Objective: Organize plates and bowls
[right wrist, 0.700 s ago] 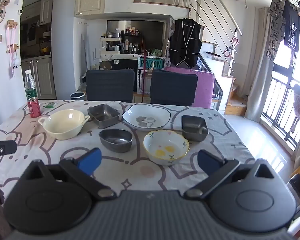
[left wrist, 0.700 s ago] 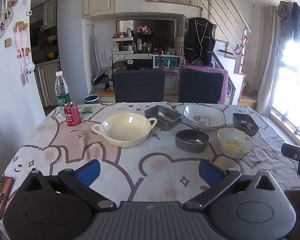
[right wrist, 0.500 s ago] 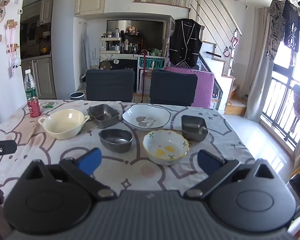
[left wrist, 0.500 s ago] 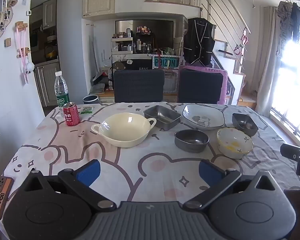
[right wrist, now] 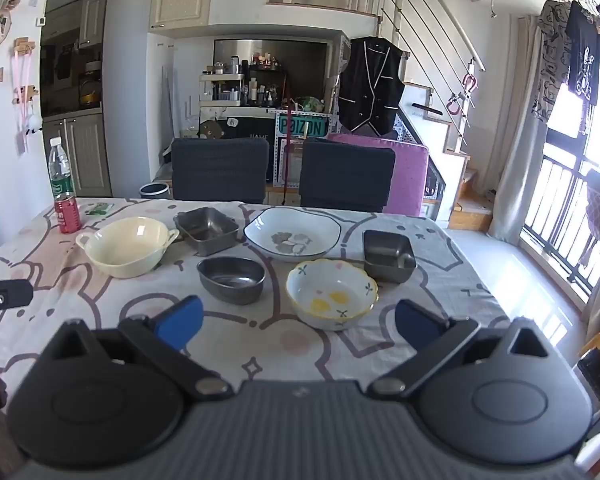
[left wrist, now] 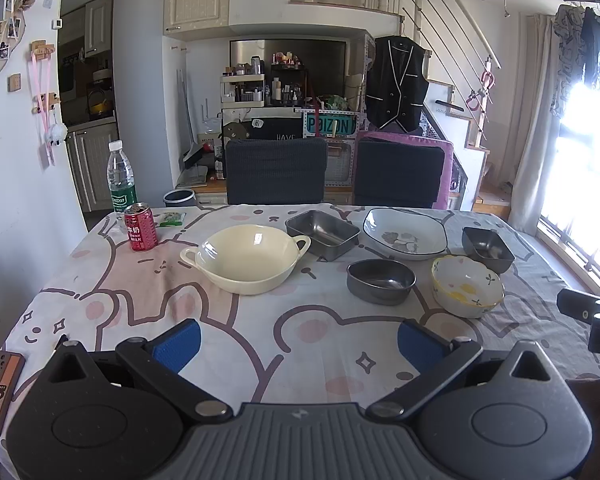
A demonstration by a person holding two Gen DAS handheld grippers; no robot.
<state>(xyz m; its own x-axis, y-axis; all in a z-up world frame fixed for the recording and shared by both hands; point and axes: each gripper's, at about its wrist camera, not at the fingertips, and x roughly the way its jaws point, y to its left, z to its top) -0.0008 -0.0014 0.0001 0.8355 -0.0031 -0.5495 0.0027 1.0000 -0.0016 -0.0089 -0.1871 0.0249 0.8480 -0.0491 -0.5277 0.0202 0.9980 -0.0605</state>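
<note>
Ceramic's my worry: both my left gripper [left wrist: 298,338] and right gripper [right wrist: 298,318] are spread wide, holding nothing. Pinching the floral bowl [right wrist: 332,294] by its thin rim could tip it into the oval metal bowl [right wrist: 231,280] just beside it.

Six empty dishes sit upright and apart on the tablecloth ahead of me. Farthest left is the cream two-handled bowl [left wrist: 246,258]. Just right of it, toward the chairs, stands a rectangular steel tray [left wrist: 322,234], then the wide white plate [left wrist: 405,233] with a grey floral print. Nearer me are the oval steel bowl [left wrist: 381,281] and the yellow-rimmed flowered bowl [left wrist: 467,285]. A small square dark dish [left wrist: 487,243] lies farthest right.
</note>
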